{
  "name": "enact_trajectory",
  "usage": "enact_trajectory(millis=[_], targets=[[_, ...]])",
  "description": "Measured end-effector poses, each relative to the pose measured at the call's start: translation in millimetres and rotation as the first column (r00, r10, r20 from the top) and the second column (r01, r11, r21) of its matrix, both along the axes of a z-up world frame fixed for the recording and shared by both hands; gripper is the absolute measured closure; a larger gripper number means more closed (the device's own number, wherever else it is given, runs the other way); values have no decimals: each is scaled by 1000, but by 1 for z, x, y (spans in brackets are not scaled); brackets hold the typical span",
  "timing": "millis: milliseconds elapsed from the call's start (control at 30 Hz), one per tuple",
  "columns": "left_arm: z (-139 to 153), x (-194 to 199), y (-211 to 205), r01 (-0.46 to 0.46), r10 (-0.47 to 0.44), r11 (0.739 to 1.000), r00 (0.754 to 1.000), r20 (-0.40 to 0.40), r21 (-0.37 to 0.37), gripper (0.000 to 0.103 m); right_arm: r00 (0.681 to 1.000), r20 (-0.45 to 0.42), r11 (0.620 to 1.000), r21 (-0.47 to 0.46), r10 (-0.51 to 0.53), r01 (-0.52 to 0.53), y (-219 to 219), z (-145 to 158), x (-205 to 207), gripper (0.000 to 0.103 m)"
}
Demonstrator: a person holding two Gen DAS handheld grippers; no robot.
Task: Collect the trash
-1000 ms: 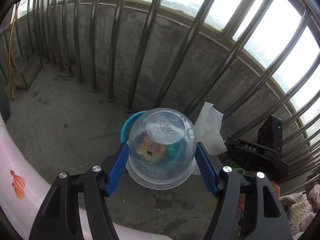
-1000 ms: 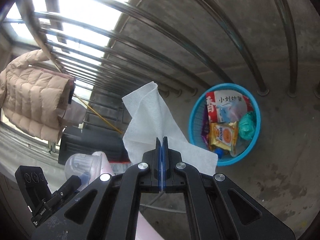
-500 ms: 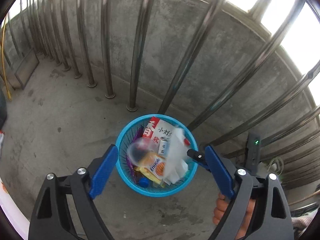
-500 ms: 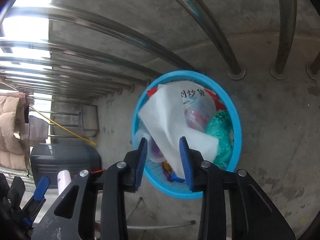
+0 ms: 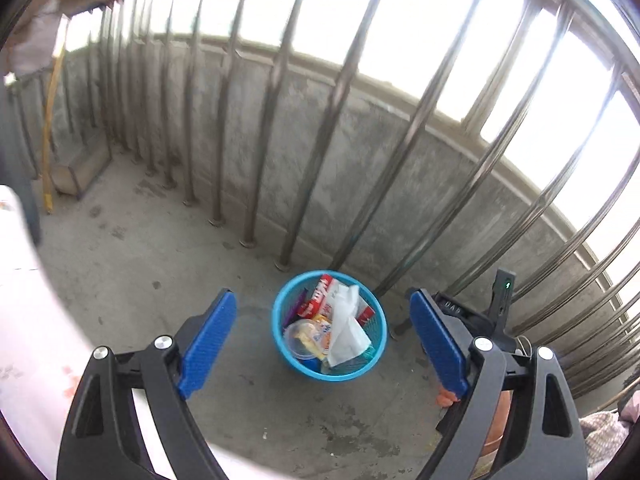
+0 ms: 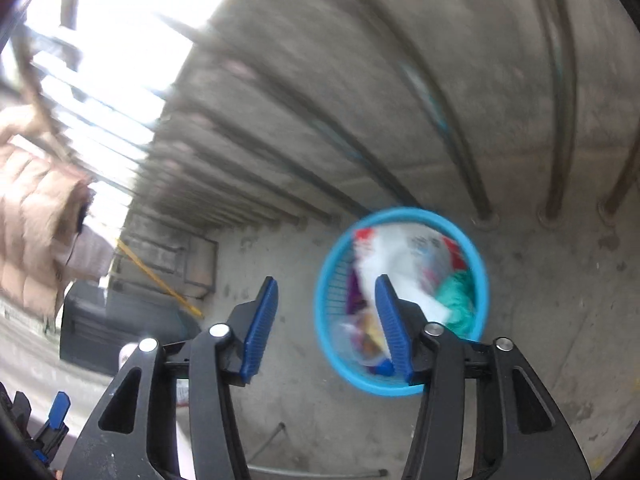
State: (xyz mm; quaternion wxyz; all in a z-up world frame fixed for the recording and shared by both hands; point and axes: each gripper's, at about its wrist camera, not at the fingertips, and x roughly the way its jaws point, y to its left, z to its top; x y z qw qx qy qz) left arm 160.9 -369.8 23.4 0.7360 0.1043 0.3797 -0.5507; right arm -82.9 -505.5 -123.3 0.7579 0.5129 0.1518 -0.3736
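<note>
Both pieces are released into the blue basket (image 5: 280,344): the left hand-held gripper (image 5: 320,340) is held wide and empty, the right hand-held gripper (image 6: 326,328), just opened, half-wide and empty; both are best lifted clear without the rim being knocked.

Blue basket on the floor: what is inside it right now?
The blue basket holds a white tissue on top, a clear plastic cup, red-and-white snack packets and something teal. Whatever lies beneath is covered.

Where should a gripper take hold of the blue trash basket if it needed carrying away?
Grip the blue trash basket by its rim, coming from above on the near side: it stands upright, the rim is thin and exposed there, and the white tissue heaps toward the far side.
</note>
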Motion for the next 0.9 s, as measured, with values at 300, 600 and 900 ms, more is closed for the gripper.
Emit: enact_trajectory(millis=[300,600,900], targets=[[79,-22,207,-398,423,902,892,159,-169,8,926,-76,829,-423,369,-365,111,138,120,36],[78,-48,343,-690,724,677,687,61,-257,7,814,-127,648,-542,567,-536,196,195,191,35],[86,-77,416,-691,741,652,667,71,-311,6,822,-167,612,-591,544,-525,279,225,160,33]])
